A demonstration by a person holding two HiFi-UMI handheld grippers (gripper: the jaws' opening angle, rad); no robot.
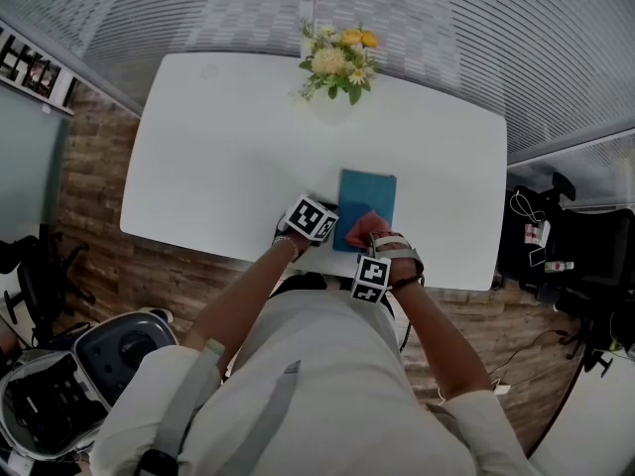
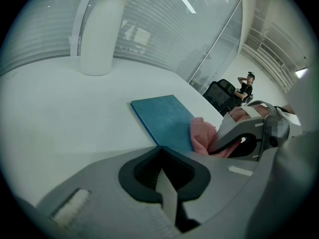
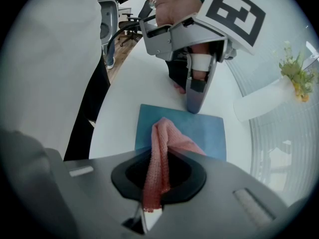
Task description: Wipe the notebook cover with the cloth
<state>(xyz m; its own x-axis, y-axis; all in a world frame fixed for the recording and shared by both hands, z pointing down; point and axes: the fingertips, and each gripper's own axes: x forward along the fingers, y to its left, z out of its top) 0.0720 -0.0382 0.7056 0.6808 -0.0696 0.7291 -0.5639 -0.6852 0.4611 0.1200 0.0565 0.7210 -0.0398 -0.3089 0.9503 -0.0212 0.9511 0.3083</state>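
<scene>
R claw is closed tight on the pink cloth: one end is pinched btwn the jaws, the rest bunches out front and lies on the teal notebook, near the edge closest to the person. L claw has its jaws together w/ nothing btwn them. Its tip sits at the notebook's left edge near the corner and looks to be touching, prob. pinning the book. Step in hand, by my read, is the wipe itself, at or near its start, since the cloth covers only the near strip of the cover. To do it well: hold the R claw low so the cloth, not the jaw tips, bears on the cover. Drag in long straight passes toward the far edge, then shift sideways and repeat. Use light, even pressure, as the thin book could slide on the smooth white desk if the L claw lets up. Don't run the cloth into the L claw. Rel. to the R claw, the notebook lies straight ahead and under the cloth, w/ most of the cover bare beyond it. Further out, a white vase w/ flowers stands at the desk's far side, well apart.
</scene>
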